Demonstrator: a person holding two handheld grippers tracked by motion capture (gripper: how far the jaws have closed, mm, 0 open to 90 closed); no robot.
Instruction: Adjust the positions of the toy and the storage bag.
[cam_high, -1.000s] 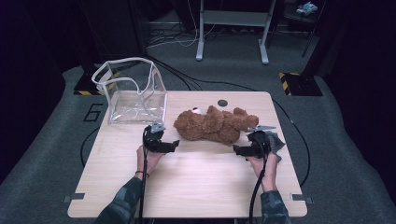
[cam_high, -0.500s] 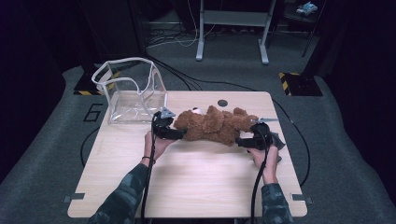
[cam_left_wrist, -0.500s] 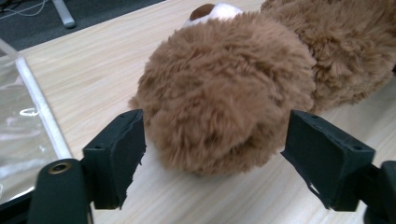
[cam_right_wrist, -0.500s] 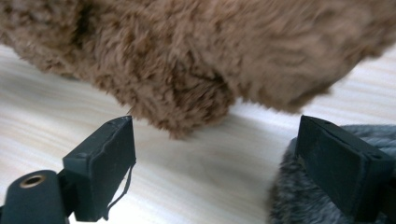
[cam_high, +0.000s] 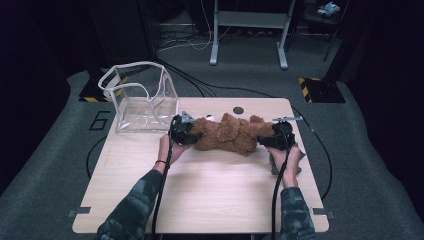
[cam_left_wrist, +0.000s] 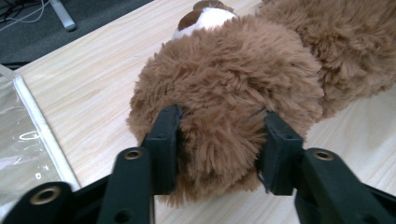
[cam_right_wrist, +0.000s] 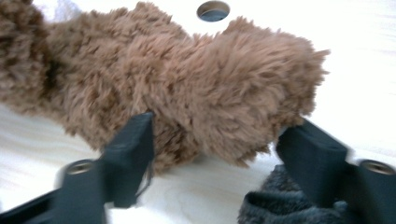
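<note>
Both grippers have closed in on the fluffy brown bear (cam_high: 231, 133) lying mid-frame on the pale wooden table (cam_high: 210, 185): the left gripper (cam_left_wrist: 219, 140) pinches its shaggy round end, the right gripper (cam_right_wrist: 219, 140) straddles the other, jaws apart (dark grey cloth (cam_right_wrist: 280, 205) beneath). A clear plastic bag (cam_high: 142, 97) stands upper left.

table lit, surroundings dark | right gripper view overexposed, blurred
</note>
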